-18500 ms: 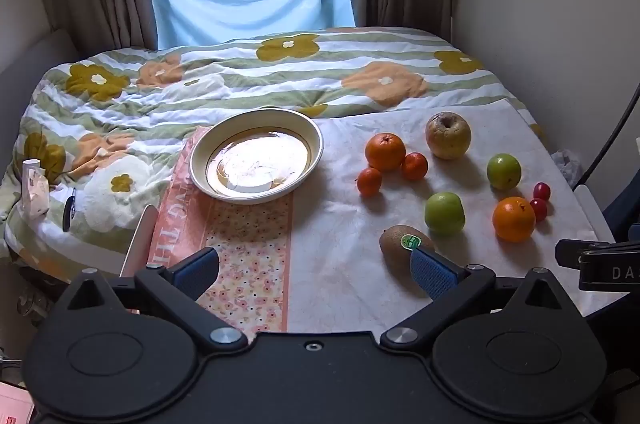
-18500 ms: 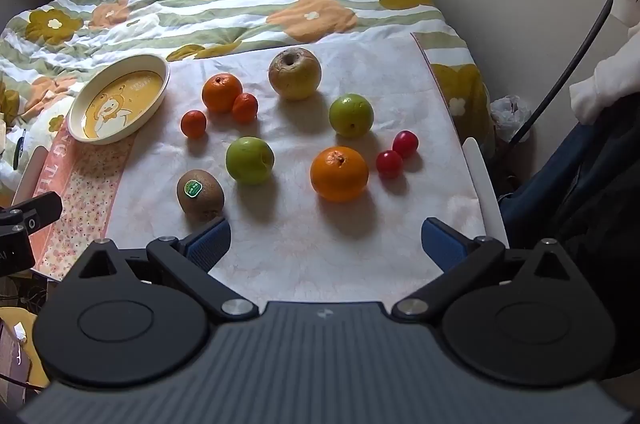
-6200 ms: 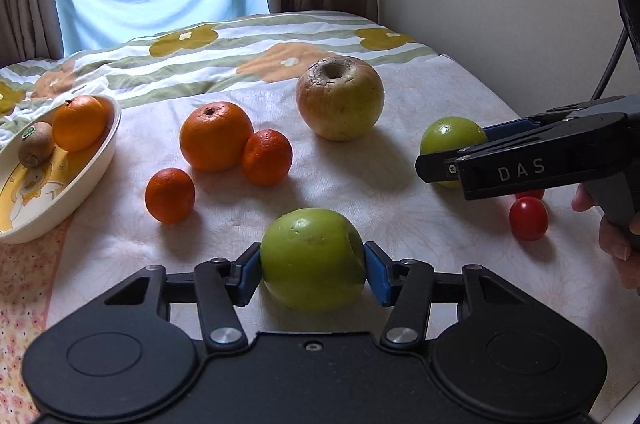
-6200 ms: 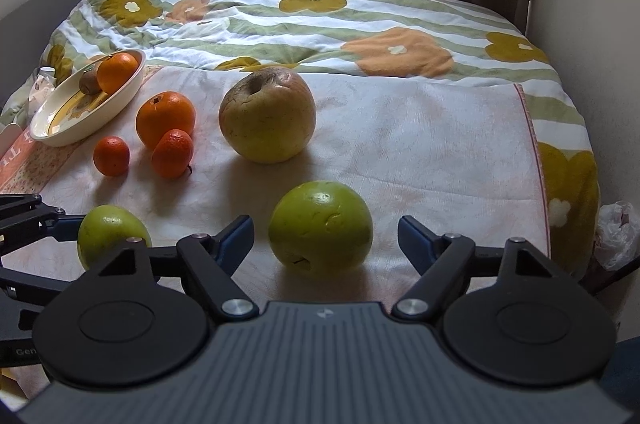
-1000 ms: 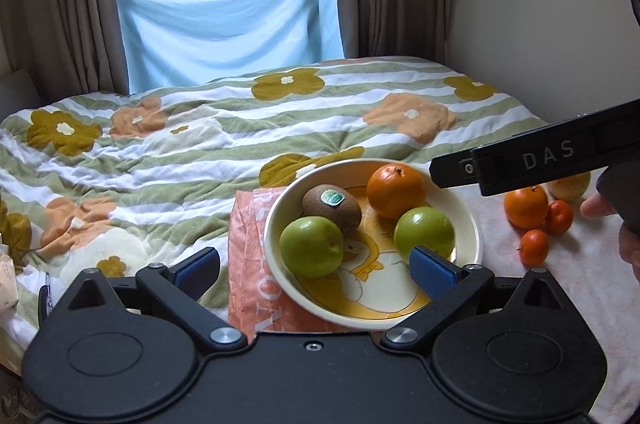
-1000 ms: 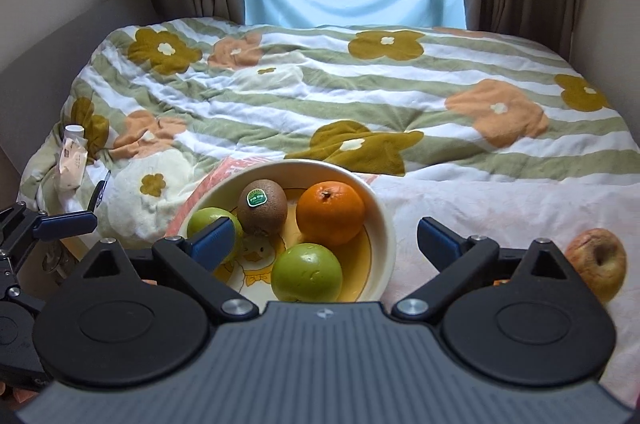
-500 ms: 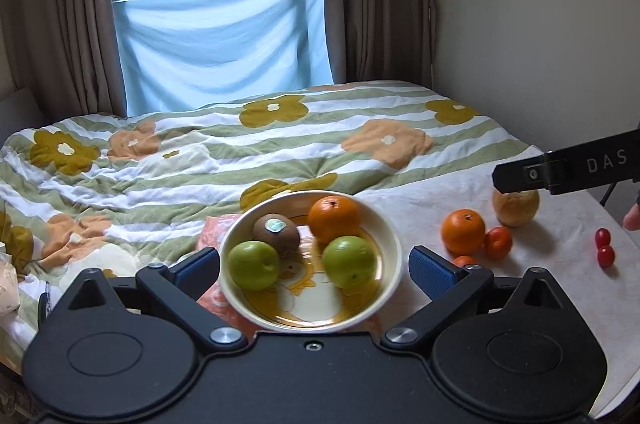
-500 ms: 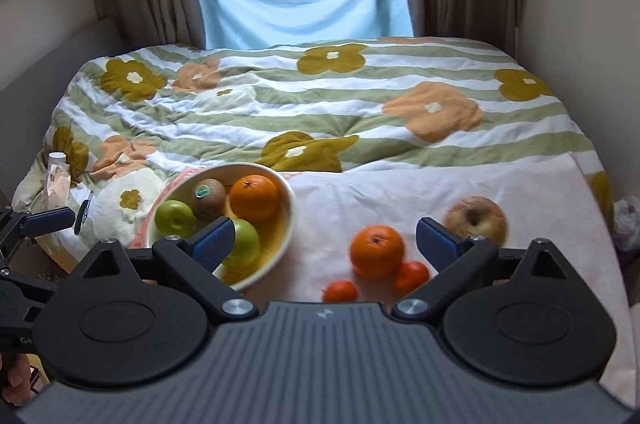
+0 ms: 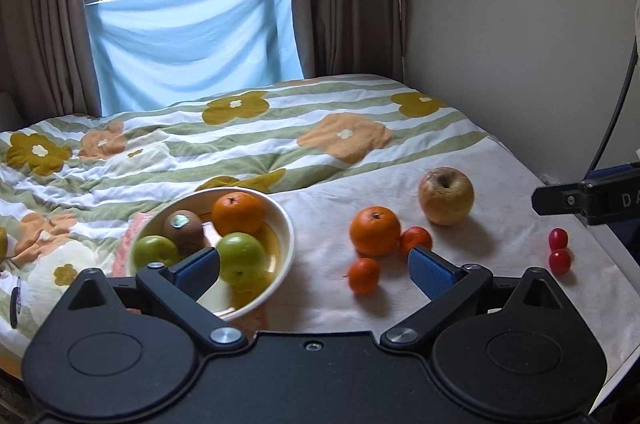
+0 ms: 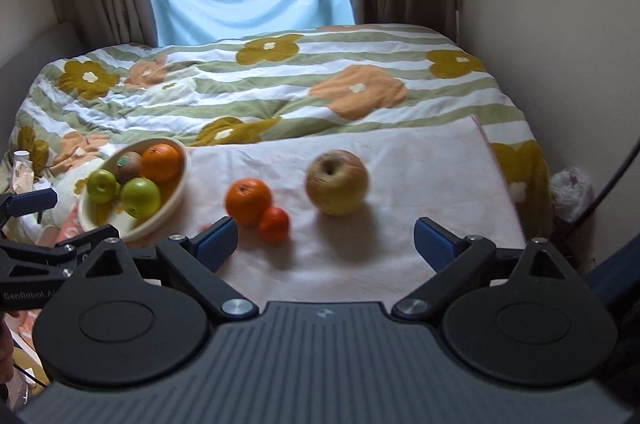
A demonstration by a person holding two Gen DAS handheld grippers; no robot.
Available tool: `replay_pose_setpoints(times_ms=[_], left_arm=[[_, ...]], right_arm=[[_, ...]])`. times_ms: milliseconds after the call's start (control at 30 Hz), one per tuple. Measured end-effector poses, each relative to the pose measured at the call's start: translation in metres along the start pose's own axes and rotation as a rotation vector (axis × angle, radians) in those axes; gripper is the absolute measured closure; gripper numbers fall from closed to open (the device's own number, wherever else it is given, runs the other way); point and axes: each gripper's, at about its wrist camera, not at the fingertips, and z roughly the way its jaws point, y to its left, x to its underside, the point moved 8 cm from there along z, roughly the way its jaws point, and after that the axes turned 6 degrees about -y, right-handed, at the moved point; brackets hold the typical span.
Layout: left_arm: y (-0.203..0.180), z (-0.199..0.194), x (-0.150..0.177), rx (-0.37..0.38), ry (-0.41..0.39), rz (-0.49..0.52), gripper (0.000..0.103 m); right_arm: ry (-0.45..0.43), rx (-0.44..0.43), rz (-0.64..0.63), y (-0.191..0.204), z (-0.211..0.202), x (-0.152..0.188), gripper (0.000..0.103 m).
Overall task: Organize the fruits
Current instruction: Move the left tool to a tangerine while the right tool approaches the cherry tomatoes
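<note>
A cream bowl on the bed holds two green apples, a kiwi and an orange; it also shows in the right wrist view. On the white cloth lie a large orange, two small tangerines, a yellow-brown apple and two cherry tomatoes. My left gripper is open and empty, held back from the bowl and tangerines. My right gripper is open and empty, in front of the yellow-brown apple.
A flowered striped quilt covers the bed. A wall runs along the right. Curtains and a blue sheet hang at the window behind. A floral pink cloth lies under the bowl.
Both grippers have pulled back and swung right from the bowl. More of the loose fruit on the white cloth has come into view.
</note>
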Motion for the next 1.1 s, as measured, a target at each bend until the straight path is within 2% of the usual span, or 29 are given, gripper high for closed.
replay_pose_setpoints(times_ms=[300, 500, 600, 733, 1100], left_arm=[[-0.036, 0.052, 0.017, 0.031, 0.040, 0.033, 0.006], [-0.046, 0.086, 0.032, 0.042, 0.080, 0.056, 0.009], [-0.047, 0.100, 0.040, 0.041, 0.102, 0.066, 0.011], [-0.047, 0.116, 0.047, 0.045, 0.132, 0.077, 0.022], [-0.046, 0.127, 0.055, 0.058, 0.169, 0.072, 0.054]], right_arm=[[0.049, 0.078, 0.027, -0.059, 0.015, 0.041, 0.000], [0.085, 0.116, 0.072, -0.082, 0.036, 0.066, 0.000], [0.096, 0.126, 0.084, -0.088, 0.046, 0.074, 0.004], [0.110, 0.131, 0.096, -0.091, 0.058, 0.081, 0.013], [0.125, 0.136, 0.110, -0.092, 0.069, 0.087, 0.022]])
